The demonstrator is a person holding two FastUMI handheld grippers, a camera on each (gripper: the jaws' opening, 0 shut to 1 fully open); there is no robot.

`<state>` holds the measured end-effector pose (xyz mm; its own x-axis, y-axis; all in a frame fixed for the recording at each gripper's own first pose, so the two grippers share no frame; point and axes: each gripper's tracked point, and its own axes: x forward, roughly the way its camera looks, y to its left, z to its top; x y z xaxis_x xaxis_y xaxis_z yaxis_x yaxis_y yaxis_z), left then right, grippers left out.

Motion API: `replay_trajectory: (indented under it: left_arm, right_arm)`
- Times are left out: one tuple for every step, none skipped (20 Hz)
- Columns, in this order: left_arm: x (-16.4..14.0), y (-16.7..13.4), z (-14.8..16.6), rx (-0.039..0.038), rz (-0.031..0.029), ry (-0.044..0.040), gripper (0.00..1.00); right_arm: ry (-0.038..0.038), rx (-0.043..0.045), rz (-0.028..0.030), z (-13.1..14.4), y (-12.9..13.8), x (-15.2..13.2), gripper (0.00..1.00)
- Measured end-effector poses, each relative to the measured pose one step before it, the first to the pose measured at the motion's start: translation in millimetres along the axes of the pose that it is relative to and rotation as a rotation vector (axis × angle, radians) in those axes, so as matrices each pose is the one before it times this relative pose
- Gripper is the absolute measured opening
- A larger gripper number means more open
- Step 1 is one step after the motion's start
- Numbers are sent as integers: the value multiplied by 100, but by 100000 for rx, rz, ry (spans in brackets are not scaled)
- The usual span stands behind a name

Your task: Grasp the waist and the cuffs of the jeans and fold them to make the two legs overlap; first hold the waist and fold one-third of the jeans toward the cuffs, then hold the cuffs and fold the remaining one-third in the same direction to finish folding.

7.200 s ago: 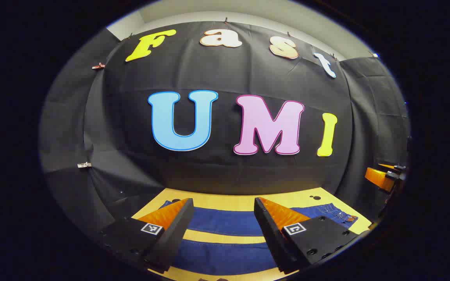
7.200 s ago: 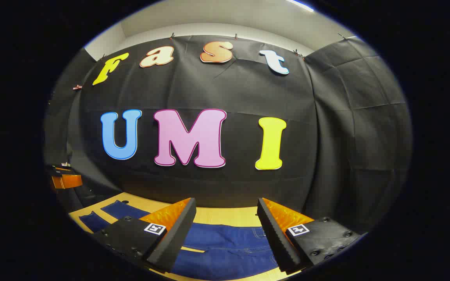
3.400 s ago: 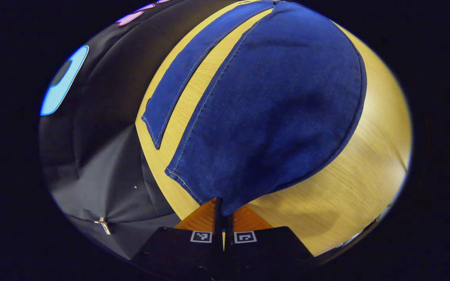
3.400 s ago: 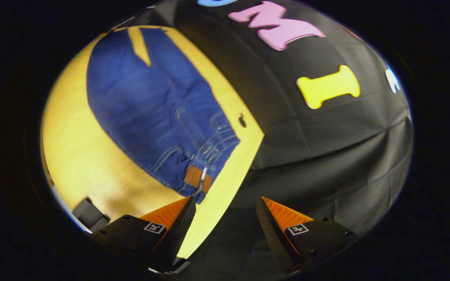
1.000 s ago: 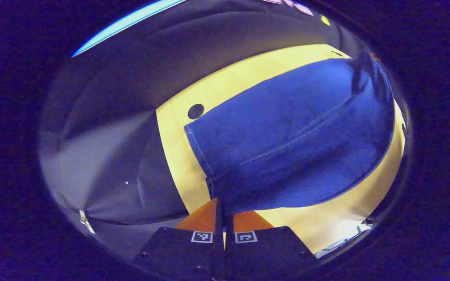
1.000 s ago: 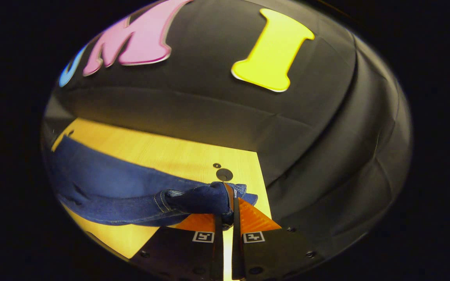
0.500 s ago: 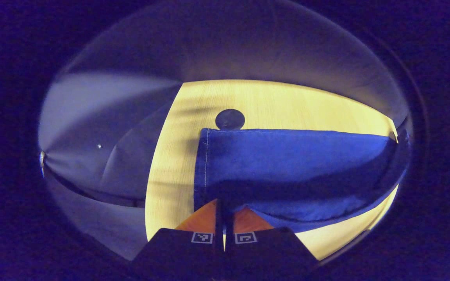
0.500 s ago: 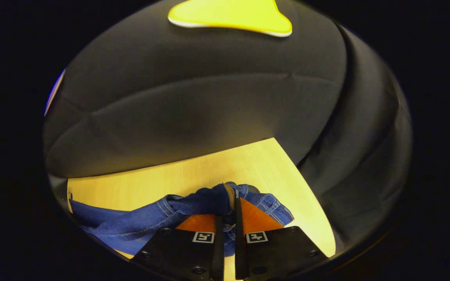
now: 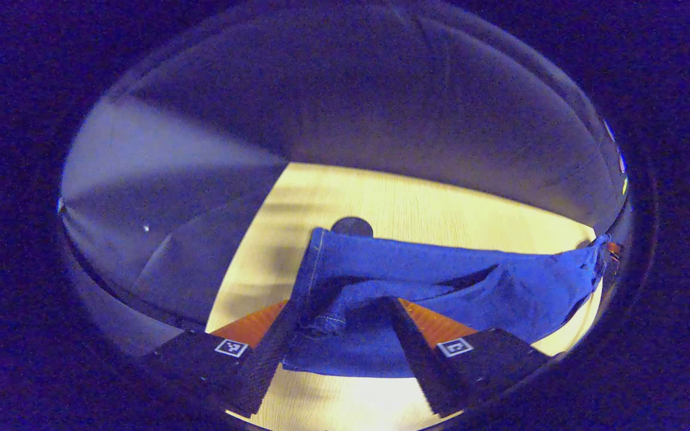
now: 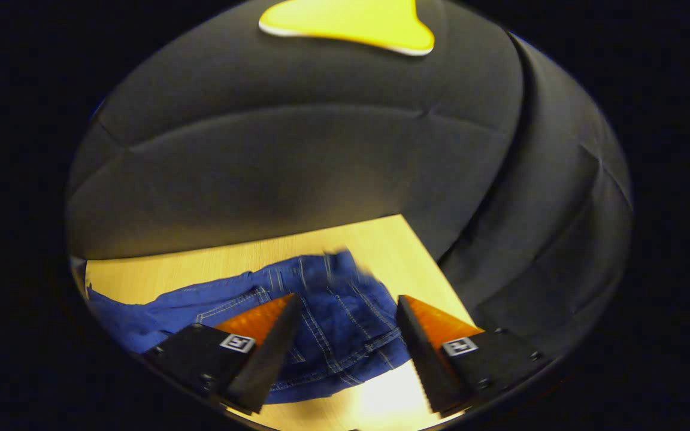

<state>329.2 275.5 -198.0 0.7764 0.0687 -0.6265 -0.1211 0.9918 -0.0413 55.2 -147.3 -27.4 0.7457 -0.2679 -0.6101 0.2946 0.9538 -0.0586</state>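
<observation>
Left gripper view: left gripper [image 9: 340,311] has its fingers spread wide, nothing pinched. The jeans [image 9: 441,281] lie on the wooden tabletop [image 9: 417,200], with the cuff end bunched and loose between the two fingers, hem edge just by the inner side of the left finger. Denim runs off to the right edge of the view, rumpled, one leg on top of the other. A dark round hole [image 9: 351,225] in the tabletop sits just behind the cuff, partly covered. Black cloth wall [image 9: 333,108] behind.

Right gripper view: right gripper [image 10: 348,311] fingers also spread apart, gripping nothing. The jeans' waist end [image 10: 339,311], with stitching and pocket seams visible, lies crumpled on the tabletop [image 10: 213,263] between and beyond the fingers, slightly blurred. The rest of the jeans trails left. Tabletop corner is near, right of the waist.
</observation>
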Motion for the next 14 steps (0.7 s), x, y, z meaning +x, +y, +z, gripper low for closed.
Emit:
replay_trajectory:
  left_arm:
    - [-1819,63,1141,1122,-254,-7514,98]
    - [-1811,-280,2014,1192,134,-8006,98]
    - [-1674,-724,1146,1536,-697,-6997,97]
    - [-1602,-832,1187,1000,-1212,-6690,97]
    - [-1382,-520,471,-443,-1872,-6370,97]
    - [-1454,-616,1018,-1400,-2616,-5772,97]
    - [-948,192,444,-1805,-2266,-6112,97]
    - [-834,-228,1319,-1662,-1884,-5069,97]
    - [-1124,94,1578,-1523,-1011,-5289,96]
    - [-803,-142,1245,-1113,-787,-4531,97]
    - [-897,13,1287,-1004,-690,-3974,97]
    - [-527,162,506,262,29,-2639,97]
    - [-539,-83,256,340,59,-2033,96]
    - [-48,-257,-416,-1,-773,-1039,97]
  right_arm:
    - [-3537,1210,185,630,-95,-1126,93]
    - [-2308,1795,610,372,-246,-1203,98]
    - [-1777,2556,491,260,-227,-1220,98]
    - [-1938,2601,395,37,-258,-838,98]
    - [-1236,3033,-99,-10,-318,-883,98]
    - [-1492,4068,-2,-216,-7,-698,98]
    - [-511,4544,-64,-503,-82,-638,98]
    - [537,5107,-435,-688,-135,-600,99]
    - [1623,4948,-1550,-991,-619,-105,99]
    - [1788,4618,-1307,-747,-697,-65,98]
    - [1204,4080,-1411,-663,-630,293,98]
    - [683,3200,-1234,-538,-667,561,98]
    - [356,2221,-1455,-447,-525,470,98]
    - [143,1572,-1158,-118,-445,313,98]
